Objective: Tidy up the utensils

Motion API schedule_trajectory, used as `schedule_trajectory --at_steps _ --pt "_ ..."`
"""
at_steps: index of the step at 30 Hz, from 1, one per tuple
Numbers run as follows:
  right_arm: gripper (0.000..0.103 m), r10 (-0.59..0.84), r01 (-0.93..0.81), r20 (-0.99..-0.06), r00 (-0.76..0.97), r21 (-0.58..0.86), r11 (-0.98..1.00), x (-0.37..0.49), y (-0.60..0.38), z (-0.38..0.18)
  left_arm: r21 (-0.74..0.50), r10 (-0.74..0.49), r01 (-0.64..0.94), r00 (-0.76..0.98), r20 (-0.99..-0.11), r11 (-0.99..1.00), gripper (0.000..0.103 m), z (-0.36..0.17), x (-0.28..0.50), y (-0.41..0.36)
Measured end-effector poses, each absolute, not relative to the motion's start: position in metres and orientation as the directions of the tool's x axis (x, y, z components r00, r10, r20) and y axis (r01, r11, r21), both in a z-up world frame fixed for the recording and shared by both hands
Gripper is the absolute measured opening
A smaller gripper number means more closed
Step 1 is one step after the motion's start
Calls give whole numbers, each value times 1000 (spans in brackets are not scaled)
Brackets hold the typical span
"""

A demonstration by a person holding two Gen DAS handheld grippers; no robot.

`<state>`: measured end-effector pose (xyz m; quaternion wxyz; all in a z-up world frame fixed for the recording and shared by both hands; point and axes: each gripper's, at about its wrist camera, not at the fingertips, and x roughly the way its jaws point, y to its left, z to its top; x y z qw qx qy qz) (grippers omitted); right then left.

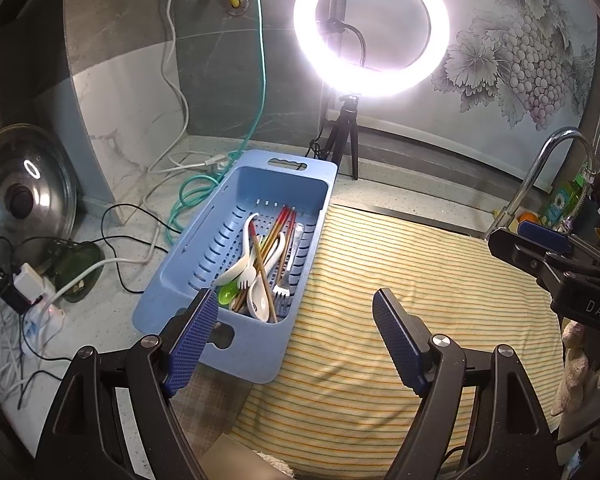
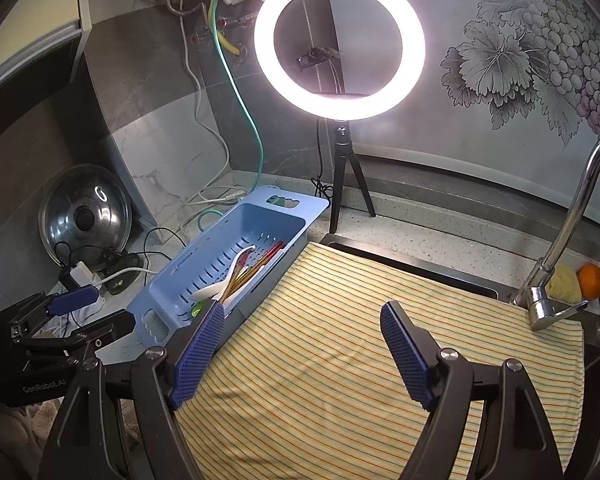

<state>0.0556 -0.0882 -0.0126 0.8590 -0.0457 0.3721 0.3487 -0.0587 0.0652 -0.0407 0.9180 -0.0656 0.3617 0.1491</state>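
A blue slotted basket (image 1: 220, 216) lies on the counter beside a yellow striped cloth (image 1: 400, 300). In it lie white spoons (image 1: 260, 296), a white fork (image 1: 246, 276), a metal fork (image 1: 282, 286), red-tipped chopsticks (image 1: 278, 232) and a green spoon (image 1: 228, 292). My left gripper (image 1: 296, 320) is open and empty, just in front of the basket's near end. My right gripper (image 2: 302, 328) is open and empty above the cloth (image 2: 380, 340), right of the basket (image 2: 180, 280). The right gripper also shows in the left wrist view (image 1: 540, 248), the left gripper in the right wrist view (image 2: 80, 308).
A ring light (image 1: 370, 28) on a tripod (image 1: 342, 136) stands behind the basket. A pot lid (image 1: 20, 196), cables and a power strip (image 1: 40, 304) lie at the left. A tap (image 2: 568, 220), a sponge (image 2: 564, 284) and an orange (image 2: 591, 280) are at the right.
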Motion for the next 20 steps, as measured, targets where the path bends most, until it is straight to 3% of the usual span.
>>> schedule_trajectory --at_steps 20 --pt "77 553 -627 -686 473 179 758 62 -87 -20 3 225 -305 697 -681 952 80 -43 -56 62"
